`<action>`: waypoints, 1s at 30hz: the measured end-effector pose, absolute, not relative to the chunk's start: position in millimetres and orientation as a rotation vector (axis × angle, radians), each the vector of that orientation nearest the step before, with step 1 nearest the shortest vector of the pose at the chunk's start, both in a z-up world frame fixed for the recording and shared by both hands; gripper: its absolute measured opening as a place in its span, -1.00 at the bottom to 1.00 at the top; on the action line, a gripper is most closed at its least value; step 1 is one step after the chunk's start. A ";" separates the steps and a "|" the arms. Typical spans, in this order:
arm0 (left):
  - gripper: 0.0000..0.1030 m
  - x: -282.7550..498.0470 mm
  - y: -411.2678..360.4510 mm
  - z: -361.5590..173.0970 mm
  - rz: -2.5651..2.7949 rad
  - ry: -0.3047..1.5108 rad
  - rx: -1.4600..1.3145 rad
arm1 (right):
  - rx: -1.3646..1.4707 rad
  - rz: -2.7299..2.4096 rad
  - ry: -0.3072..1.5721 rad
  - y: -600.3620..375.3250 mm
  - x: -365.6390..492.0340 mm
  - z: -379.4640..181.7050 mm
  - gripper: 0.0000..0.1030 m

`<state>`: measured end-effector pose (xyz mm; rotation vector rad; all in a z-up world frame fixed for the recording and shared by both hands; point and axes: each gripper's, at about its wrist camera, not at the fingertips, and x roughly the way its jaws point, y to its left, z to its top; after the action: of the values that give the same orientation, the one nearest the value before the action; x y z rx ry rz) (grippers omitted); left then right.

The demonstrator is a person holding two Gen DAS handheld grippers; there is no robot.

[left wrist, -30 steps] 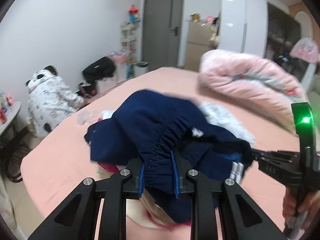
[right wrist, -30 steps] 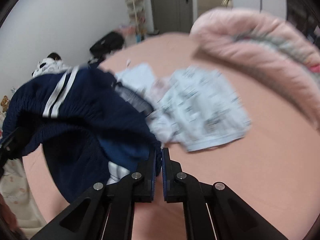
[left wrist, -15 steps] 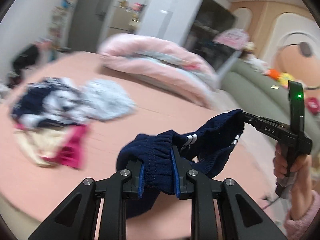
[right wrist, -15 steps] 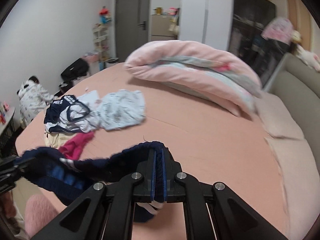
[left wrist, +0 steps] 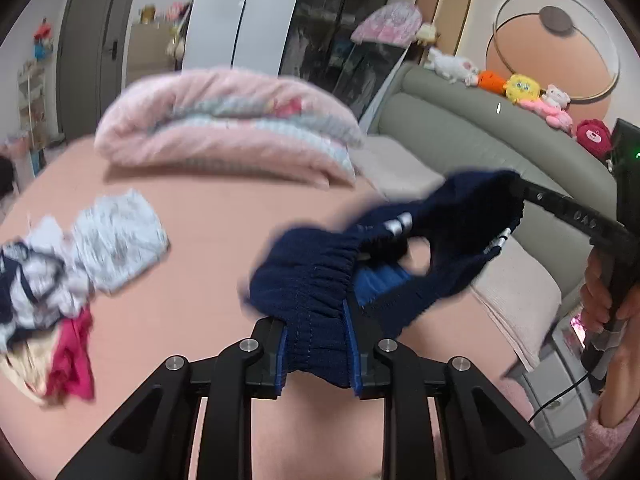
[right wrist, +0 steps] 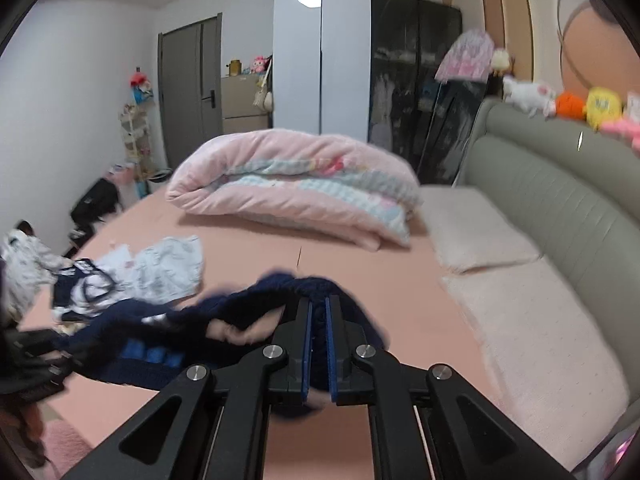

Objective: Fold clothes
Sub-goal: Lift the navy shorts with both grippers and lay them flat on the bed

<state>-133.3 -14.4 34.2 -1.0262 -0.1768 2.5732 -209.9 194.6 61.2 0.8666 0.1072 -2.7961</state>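
We hold the navy shorts [left wrist: 320, 276] off the bed [left wrist: 208, 216], stretched between our two grippers. The left gripper [left wrist: 318, 350] is closed on the gathered elastic waistband, with a thick bunch of cloth keeping its blue pads apart. The right gripper [right wrist: 318, 344] is nearly closed on another part of the same navy cloth, only a narrow strip of fabric showing between its pads. In the left wrist view the right gripper comes in from the headboard side, gripped by a hand [left wrist: 604, 300] with a pink sleeve below it, and the shorts hang from its tip, white stripes and a blue lining showing.

Using the folded pink quilt [right wrist: 296, 184] as our landmark: the shorts hang above the bed in front of it, nearer to us. The pile of other clothes [right wrist: 132, 276] lies on the bed in front of the quilt and to its left, well apart from the shorts, with a pink garment [left wrist: 74, 356] at its near edge. To the right of the quilt sit pale pillows [right wrist: 476, 232] against the grey headboard [right wrist: 560, 200].
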 end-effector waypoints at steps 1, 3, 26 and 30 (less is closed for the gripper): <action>-0.59 -129.5 -11.0 16.8 2.565 -0.160 -1.068 | 0.898 -2.778 0.099 193.0 -206.3 47.1 -0.90; -0.59 -128.9 -5.0 -29.1 2.528 -0.154 -1.211 | 1.022 -2.740 0.110 189.9 -202.5 -5.8 -0.89; -0.08 -140.6 78.5 -152.0 2.313 0.417 -1.311 | 1.502 -2.466 -0.032 175.9 -194.8 -198.0 -0.65; -0.13 -149.9 95.7 -188.6 2.318 0.594 -1.380 | 1.511 -2.461 -0.050 185.9 -188.8 -194.6 -0.65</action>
<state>-149.9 95.7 -188.6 -1.3802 0.5936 2.3182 -188.8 185.9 -194.6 1.5115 -0.0501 -2.4614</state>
